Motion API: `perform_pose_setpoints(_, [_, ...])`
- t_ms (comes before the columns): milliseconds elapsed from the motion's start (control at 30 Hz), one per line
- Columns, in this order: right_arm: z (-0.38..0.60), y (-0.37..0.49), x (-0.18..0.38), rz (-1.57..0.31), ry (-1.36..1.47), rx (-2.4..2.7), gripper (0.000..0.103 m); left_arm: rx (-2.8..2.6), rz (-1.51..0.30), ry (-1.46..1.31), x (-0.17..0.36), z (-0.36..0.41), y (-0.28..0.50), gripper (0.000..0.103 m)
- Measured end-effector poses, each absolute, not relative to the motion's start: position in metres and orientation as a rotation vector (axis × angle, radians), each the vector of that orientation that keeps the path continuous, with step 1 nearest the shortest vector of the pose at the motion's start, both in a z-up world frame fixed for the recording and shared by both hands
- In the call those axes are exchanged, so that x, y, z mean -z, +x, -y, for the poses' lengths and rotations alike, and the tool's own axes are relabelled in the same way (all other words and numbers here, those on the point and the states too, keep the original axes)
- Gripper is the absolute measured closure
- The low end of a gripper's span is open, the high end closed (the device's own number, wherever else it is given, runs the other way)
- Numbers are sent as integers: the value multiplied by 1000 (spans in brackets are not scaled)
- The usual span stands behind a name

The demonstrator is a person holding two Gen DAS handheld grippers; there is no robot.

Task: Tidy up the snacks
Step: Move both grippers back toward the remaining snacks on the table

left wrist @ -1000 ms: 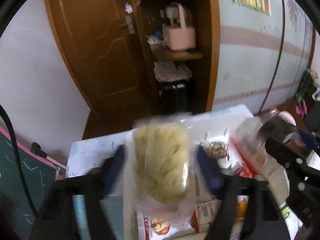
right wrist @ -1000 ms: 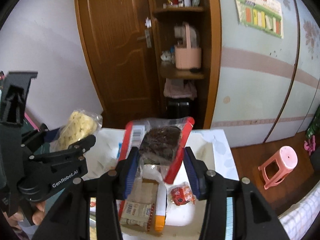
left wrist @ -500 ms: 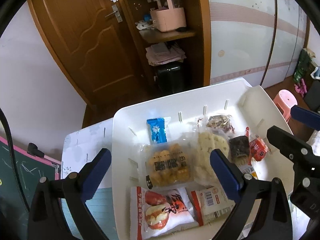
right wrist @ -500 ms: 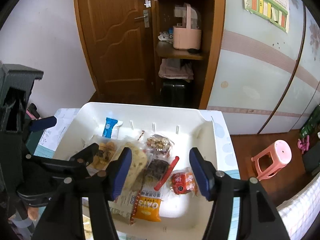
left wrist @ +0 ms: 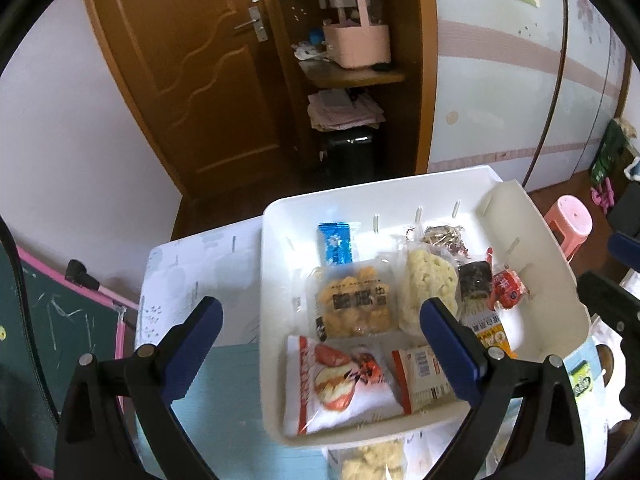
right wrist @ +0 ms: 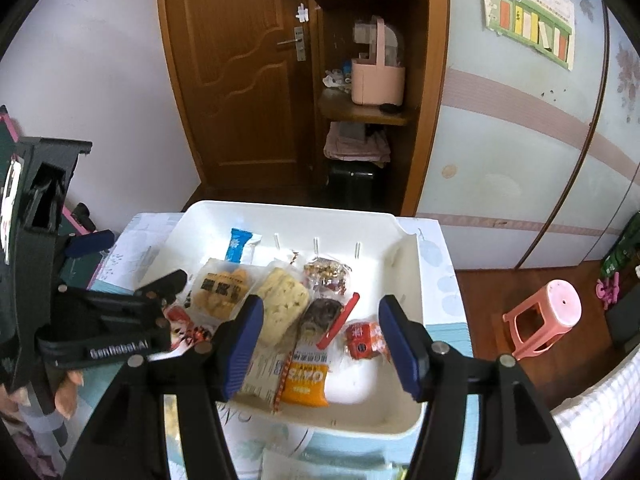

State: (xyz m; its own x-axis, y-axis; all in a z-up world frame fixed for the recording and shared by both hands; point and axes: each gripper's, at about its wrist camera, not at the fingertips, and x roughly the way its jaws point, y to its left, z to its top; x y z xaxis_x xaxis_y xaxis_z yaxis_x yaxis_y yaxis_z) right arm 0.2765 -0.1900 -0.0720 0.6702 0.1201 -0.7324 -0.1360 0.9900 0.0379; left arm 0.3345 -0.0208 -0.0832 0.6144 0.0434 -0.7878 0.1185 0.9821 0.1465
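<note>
While both claws hang open and empty, only the left view shows the apple-print packet (left wrist: pixel 340 384) whole.

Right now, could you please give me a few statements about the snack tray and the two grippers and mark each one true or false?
1. Both the left gripper and the right gripper are empty. True.
2. The blue packet lies at the far side of the white tray. True.
3. The pale puffed snack is outside the tray. False: it lies inside, beside the dark snack.
4. The small red packet is pinched by the right gripper. False: it lies loose in the tray.
5. A pink stool stands on the floor. True.
</note>
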Motion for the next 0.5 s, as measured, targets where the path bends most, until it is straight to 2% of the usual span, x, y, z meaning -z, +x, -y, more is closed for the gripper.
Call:
perform_pose_setpoints(267, [201,219,38,-795,-23,-148,42,70,-842,148,32,-1,273,4])
perform_pose_setpoints(367, [206,194,27,-775,-41,-142,34,89,-818,145,20,-4,248,4])
perform_pose_setpoints(500, [214,165,23,-763,-58,-133,31,114,-806,155,15,-4,222,4])
